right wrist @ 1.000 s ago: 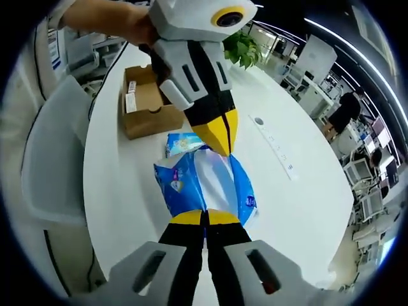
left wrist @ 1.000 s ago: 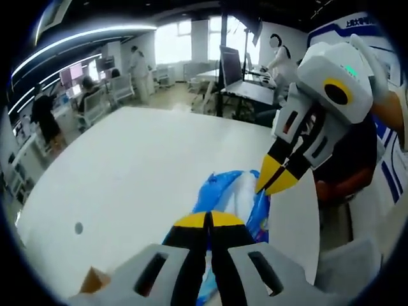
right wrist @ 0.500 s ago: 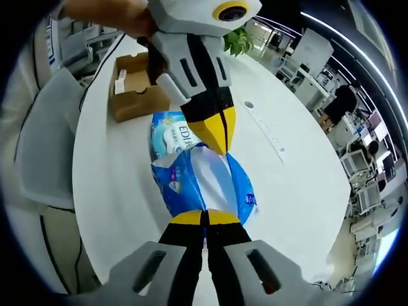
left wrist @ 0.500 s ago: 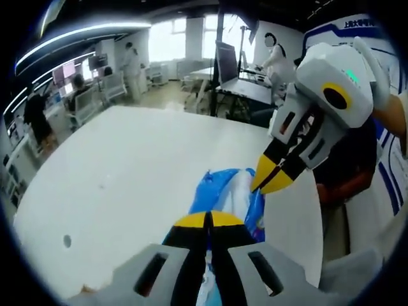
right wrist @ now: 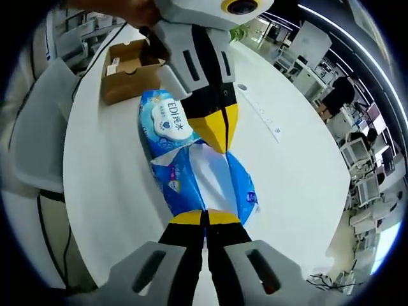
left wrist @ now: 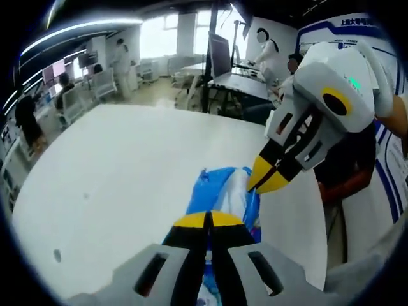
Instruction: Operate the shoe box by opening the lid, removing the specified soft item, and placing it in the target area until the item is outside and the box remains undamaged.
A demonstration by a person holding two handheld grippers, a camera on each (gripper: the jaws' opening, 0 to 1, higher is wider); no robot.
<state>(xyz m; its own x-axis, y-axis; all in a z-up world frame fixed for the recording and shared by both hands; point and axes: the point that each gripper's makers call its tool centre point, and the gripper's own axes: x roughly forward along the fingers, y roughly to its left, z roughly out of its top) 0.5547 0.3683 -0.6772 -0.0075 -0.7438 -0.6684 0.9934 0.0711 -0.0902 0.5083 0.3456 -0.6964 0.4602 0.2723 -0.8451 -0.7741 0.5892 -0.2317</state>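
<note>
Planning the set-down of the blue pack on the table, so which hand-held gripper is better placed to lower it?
Hard to separate: left hand-held gripper and right hand-held gripper each look shut on opposite ends of the blue pack, held above the white table.

Glossy plastic pack [right wrist: 210,182], matt cardboard box [right wrist: 127,80]

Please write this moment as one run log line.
left gripper: shut on blue pack | right gripper: shut on blue pack | cardboard box: open, behind
</note>
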